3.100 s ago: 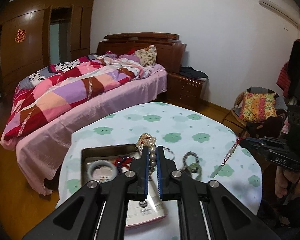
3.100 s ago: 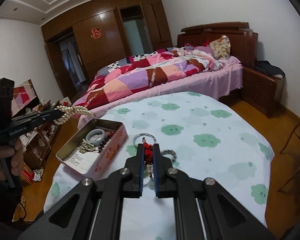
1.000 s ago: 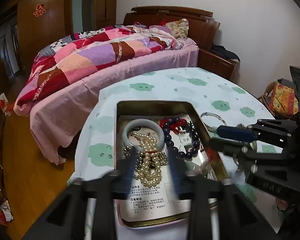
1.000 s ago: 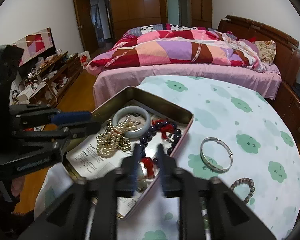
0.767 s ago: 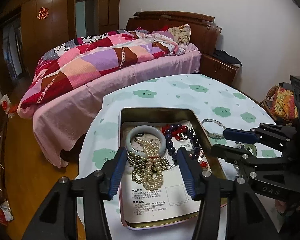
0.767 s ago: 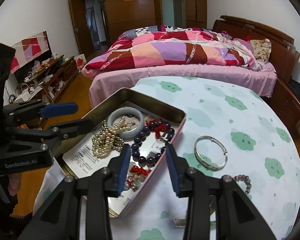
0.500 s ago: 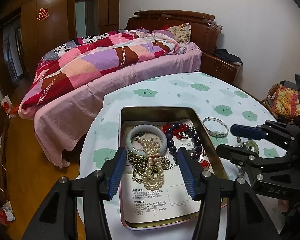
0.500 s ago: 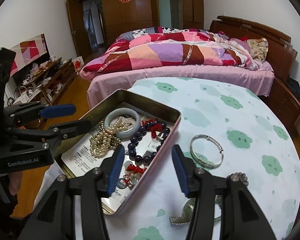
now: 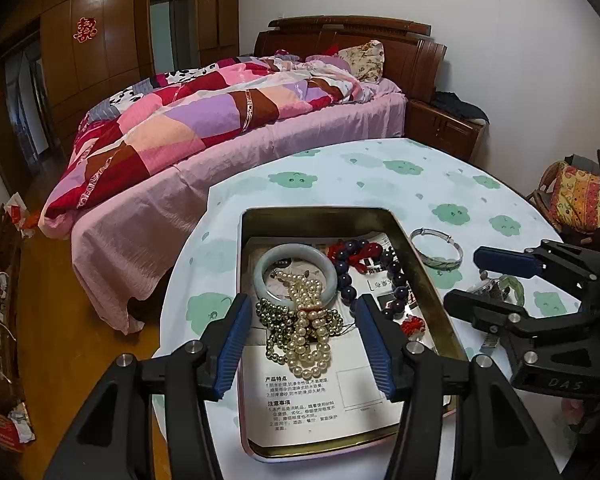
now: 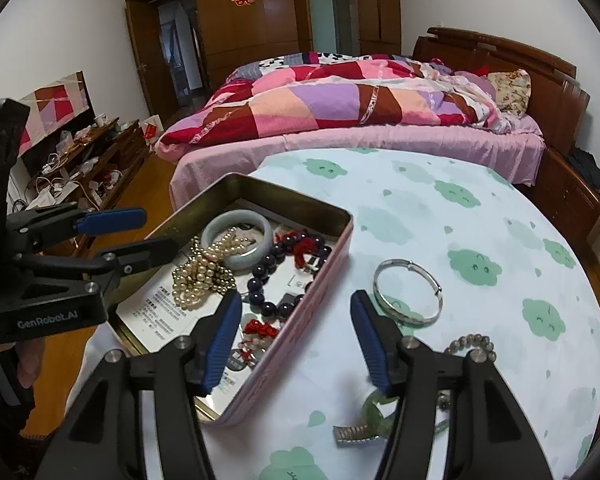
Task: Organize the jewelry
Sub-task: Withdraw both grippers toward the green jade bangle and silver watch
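Now both the left gripper (image 9: pixel 302 336) and right gripper (image 10: pixel 296 338) hang with jaws apart, still widening, empty, over the tin (image 9: pixel 320 213).

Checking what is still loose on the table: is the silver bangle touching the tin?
Apart. The right wrist view shows bare tablecloth between the silver bangle and the tin wall.
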Available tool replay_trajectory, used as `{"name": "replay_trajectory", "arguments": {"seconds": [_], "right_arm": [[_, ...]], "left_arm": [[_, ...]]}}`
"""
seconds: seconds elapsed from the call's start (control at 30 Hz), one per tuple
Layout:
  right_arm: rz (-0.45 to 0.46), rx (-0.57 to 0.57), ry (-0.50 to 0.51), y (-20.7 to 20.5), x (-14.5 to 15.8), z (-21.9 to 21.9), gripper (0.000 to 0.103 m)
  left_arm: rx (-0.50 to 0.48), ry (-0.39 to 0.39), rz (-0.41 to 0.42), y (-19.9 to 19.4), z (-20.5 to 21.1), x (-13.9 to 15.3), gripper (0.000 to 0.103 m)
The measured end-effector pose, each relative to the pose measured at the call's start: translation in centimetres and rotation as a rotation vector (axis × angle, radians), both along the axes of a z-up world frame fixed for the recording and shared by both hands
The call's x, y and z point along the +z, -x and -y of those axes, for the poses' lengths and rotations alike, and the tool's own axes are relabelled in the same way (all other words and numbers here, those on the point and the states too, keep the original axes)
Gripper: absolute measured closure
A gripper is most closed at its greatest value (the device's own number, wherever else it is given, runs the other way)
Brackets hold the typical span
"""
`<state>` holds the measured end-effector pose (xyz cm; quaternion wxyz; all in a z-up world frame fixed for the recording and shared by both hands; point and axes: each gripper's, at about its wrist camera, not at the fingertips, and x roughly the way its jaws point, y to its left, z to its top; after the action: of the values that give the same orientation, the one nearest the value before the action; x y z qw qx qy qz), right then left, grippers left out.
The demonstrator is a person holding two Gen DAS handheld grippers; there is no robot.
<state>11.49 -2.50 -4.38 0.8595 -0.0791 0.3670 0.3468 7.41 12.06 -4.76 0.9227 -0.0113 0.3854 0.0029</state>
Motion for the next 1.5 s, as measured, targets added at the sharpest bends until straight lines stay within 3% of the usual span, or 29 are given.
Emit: {"name": "replay_trajectory", "arguments": {"seconds": [0.33, 0.9, 1.13, 1.5], "right_arm": [[-0.019, -0.052, -0.022, -0.2, -0.8, 3.1, 0.039], [-0.080, -0.287, -0.040, -0.2, -2.8, 15.1, 0.033], [-0.101, -0.313, -0.048, -0.3, -3.8, 16.0, 0.030], [-0.118, -0.313, -0.089, -0.2, -4.9, 16.5, 0.027]], "left_arm": [[0.005, -0.006, 0.001, 0.2, 0.4, 0.0, 0.041], [-0.094, -0.032, 0.026, 1.7, 6.5, 0.0, 0.040], [-0.177, -0.030, 0.026, 2.2, 10.2, -0.3, 0.040], [-0.282, -0.090, -0.009, -1.7, 15.2, -1.1, 0.040]]}}
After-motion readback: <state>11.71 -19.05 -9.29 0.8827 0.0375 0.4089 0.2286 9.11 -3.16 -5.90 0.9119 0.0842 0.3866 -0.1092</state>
